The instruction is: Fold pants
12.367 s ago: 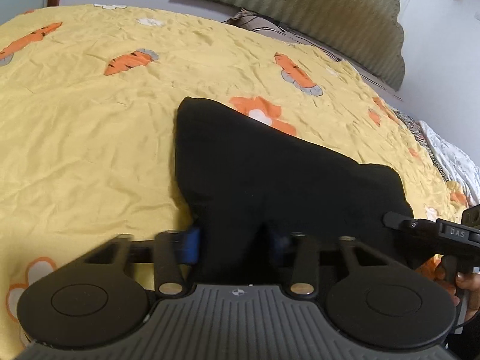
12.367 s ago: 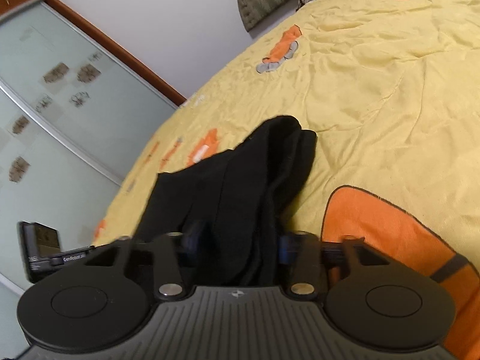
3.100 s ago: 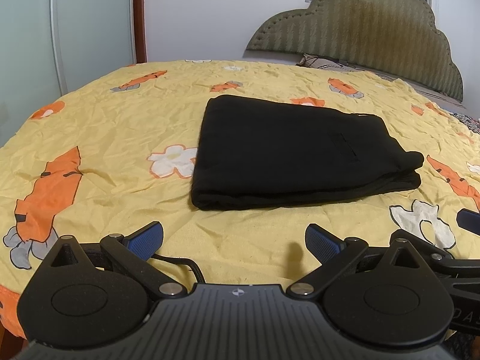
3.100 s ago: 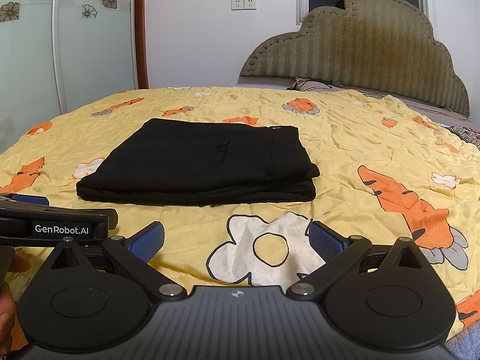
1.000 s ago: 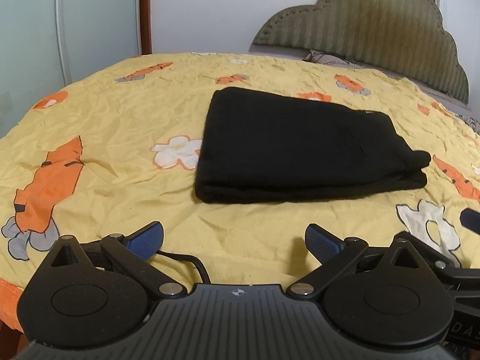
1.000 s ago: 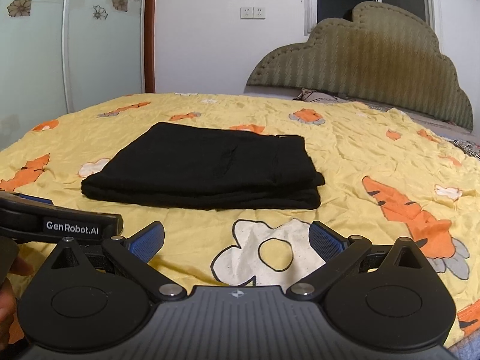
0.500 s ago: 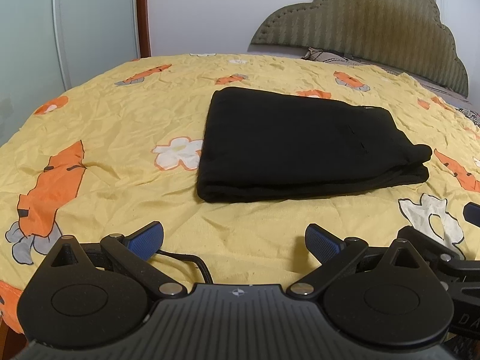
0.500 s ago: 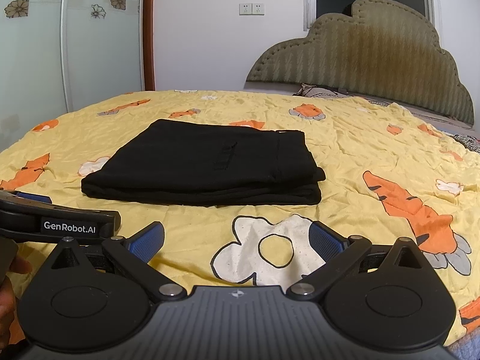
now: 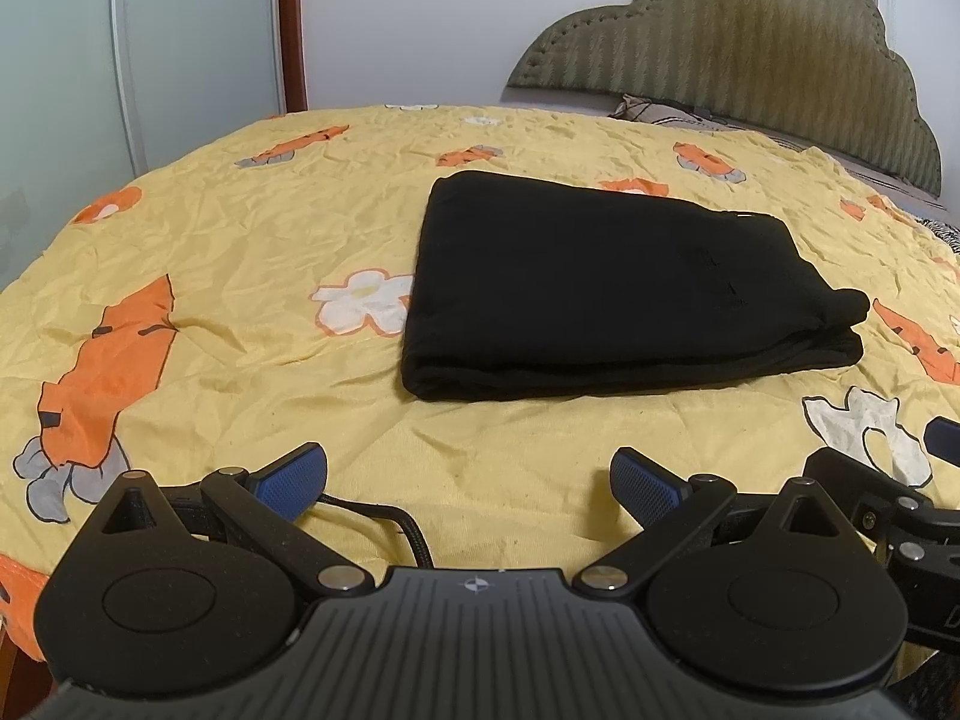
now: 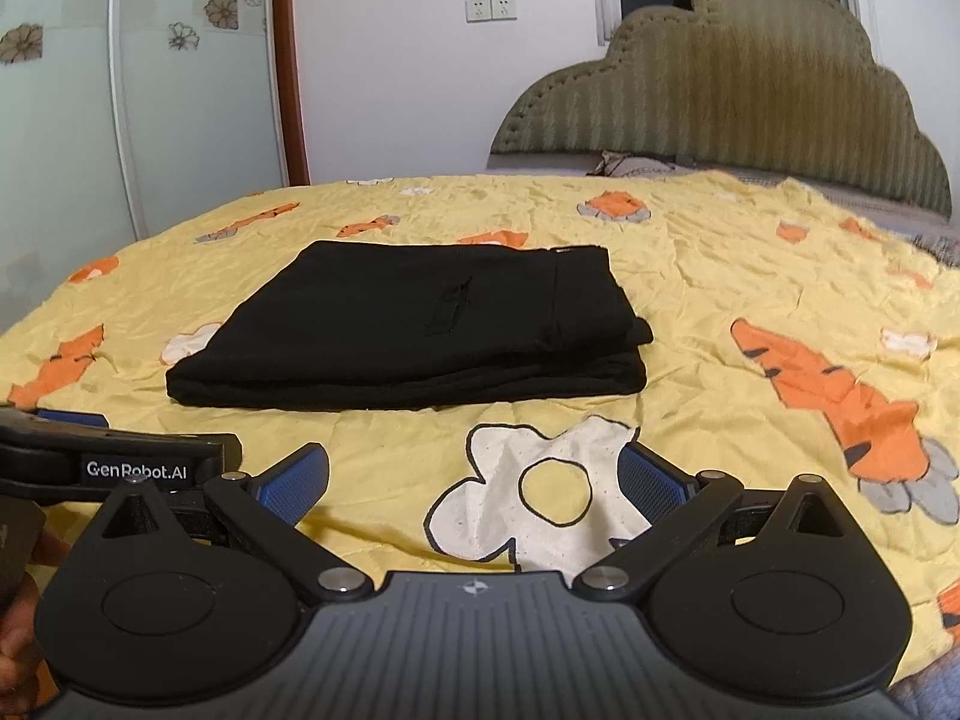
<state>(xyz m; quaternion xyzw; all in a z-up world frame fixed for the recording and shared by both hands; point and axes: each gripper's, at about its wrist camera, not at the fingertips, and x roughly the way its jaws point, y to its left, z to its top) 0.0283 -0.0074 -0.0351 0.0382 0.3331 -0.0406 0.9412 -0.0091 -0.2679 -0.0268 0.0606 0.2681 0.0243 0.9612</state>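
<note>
I hold my left gripper [image 9: 468, 483] and right gripper [image 10: 474, 480] level and low over the bed's near edge, both spread wide and empty; the folded black pants [image 9: 606, 288] lie mid-bedspread [image 9: 240, 276], well ahead.

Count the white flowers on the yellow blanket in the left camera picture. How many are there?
4 that show clearly. One white flower touches the black pants' left edge, one lies near right, beside the right hand-held gripper, two small ones at the far edge. More may be hidden.
</note>
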